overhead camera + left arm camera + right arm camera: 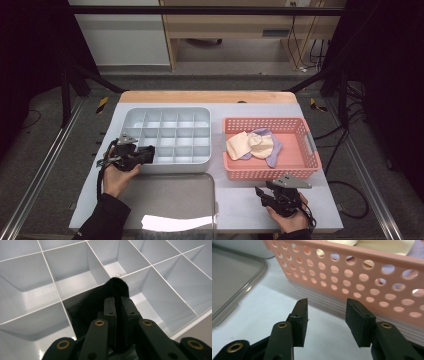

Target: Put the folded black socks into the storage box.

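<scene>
A grey tray [167,112] divided into several compartments lies on the left half of the table. My left gripper [146,155] reaches over its front left corner. In the left gripper view the jaws [118,301] stand almost together, pinching a black sock [112,290] that hangs into one compartment of the tray [57,290]. A pink perforated basket [270,172] to the right holds a cream sock [245,145] and a purple sock [272,147]. My right gripper [260,192] hovers open over the table just in front of the basket [352,272], with nothing between its jaws [327,308].
A flat grey lid [170,200] lies at the table's front, between the two hands, and its edge [234,277] appears left of the right gripper. The table's wooden back edge [205,96] runs behind the tray and basket.
</scene>
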Motion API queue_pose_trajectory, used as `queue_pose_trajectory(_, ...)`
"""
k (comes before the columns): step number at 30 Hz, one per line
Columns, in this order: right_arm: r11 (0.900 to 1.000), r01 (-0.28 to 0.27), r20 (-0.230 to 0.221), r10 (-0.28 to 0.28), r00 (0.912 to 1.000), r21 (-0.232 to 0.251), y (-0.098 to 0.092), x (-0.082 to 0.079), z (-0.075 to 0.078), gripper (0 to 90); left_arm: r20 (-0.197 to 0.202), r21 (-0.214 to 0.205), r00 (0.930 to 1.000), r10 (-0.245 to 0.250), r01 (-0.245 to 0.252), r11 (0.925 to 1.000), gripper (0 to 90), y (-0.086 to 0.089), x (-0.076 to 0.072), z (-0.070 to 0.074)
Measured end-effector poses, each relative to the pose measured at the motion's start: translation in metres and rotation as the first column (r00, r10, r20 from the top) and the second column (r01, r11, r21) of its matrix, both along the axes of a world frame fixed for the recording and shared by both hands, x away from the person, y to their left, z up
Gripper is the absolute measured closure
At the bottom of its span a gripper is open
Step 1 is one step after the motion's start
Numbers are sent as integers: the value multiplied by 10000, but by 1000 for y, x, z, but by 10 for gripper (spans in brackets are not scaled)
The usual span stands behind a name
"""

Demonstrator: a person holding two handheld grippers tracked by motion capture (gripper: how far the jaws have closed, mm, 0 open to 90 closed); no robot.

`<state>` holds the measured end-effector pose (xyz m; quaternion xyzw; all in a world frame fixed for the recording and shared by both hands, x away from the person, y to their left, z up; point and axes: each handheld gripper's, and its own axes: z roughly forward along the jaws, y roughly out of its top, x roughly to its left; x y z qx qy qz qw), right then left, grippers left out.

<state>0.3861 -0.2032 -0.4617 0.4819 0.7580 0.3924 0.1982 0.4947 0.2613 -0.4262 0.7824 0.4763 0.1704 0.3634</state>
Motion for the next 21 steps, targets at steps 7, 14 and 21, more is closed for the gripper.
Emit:
queue_pose_trajectory(7,9998,-39,190,35,9998,175,0,-1,2,519,572,-559,9979,312,-280,9980,718,6,-11,6)
queue_pose_trajectory(14,9991,-93,404,77,9992,410,1,-4,6,490,1623,-1393,9858,424,-196,9901,596,16,-39,16)
queue_pose_trajectory(21,9973,-11,622,-34,9981,729,1,-7,11,450,1972,-1727,9797,359,-13,9850,501,14,-65,12)
